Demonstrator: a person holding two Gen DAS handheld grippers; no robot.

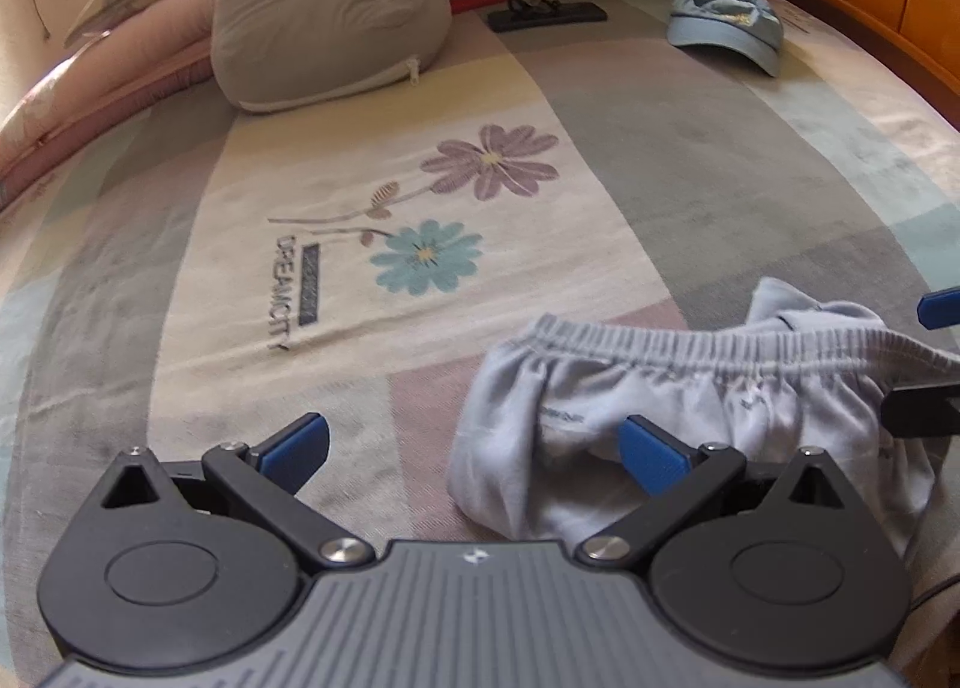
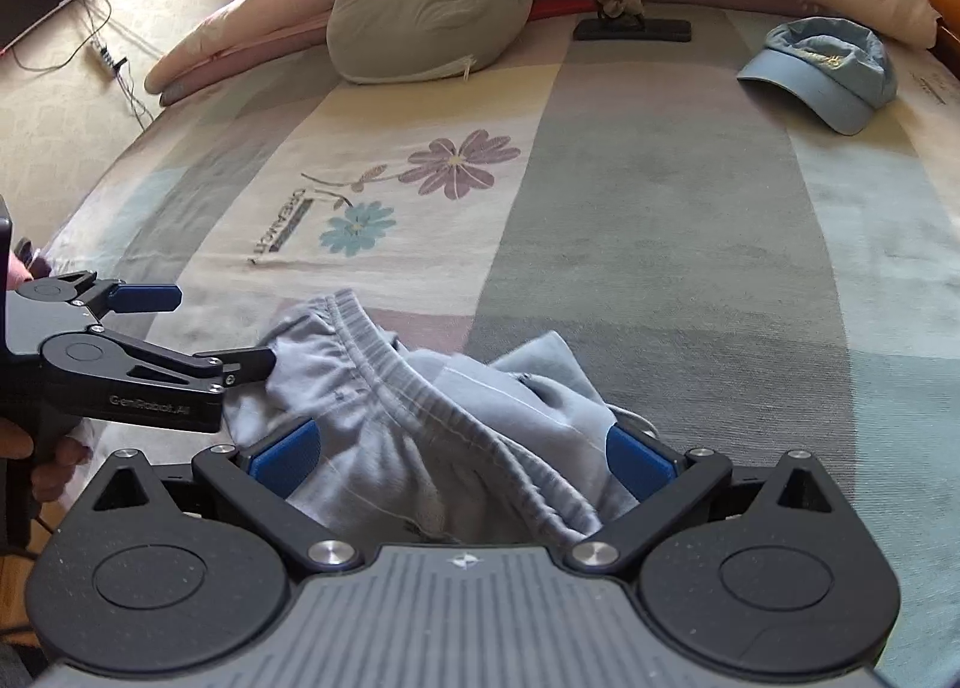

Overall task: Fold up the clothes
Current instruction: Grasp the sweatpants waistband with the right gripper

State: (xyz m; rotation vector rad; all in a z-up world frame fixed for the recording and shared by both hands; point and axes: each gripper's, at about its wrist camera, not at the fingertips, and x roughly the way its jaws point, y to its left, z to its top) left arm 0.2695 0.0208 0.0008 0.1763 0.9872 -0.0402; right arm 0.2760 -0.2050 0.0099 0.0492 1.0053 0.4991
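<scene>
Clearly bunched, the grey shorts point(image 2: 420, 418) want flattening by their waistband point(image 2: 390, 364), both the left gripper point(image 1: 474, 448) and right gripper point(image 2: 462, 454) spread wide, gripping nothing.

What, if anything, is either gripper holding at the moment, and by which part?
Nothing is held. The left gripper and right gripper both stand open at the crumpled grey shorts, near the elastic waistband, unclamped.
</scene>
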